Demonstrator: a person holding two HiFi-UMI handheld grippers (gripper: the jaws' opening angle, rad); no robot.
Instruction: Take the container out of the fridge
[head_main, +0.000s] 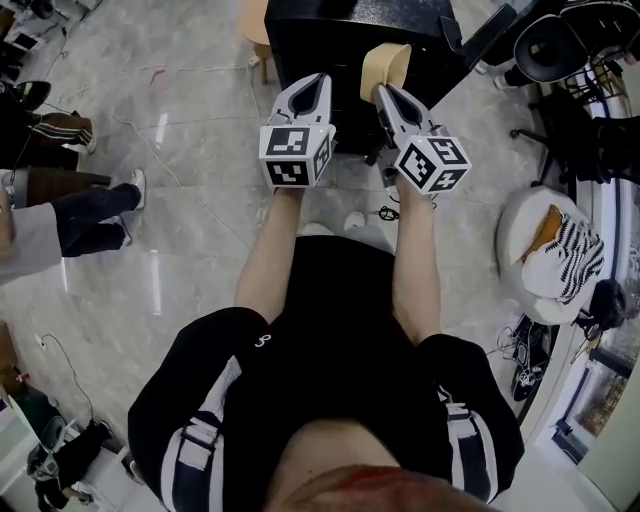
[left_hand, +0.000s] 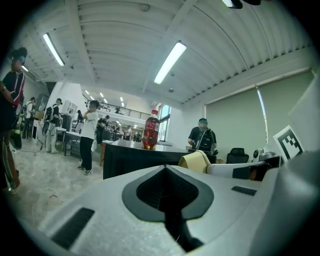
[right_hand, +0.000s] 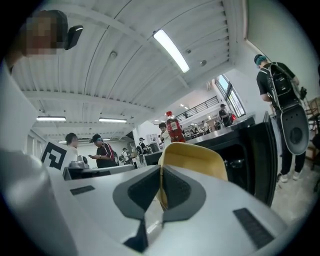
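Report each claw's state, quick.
Left claw: shut, nothing in it.
Right claw: shut on the yellow container, at its rim.

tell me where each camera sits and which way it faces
Head view: on the person's head, looking steeply down; shows their arms, left gripper and right gripper before the black fridge.
Left gripper view: on the left gripper, facing forward and upward across the fridge top; its own shut, empty jaws show.
Right gripper view: on the right gripper, facing the fridge; its jaws pinch the yellow container.
Shared: both gripper views catch the red bottle on the fridge.
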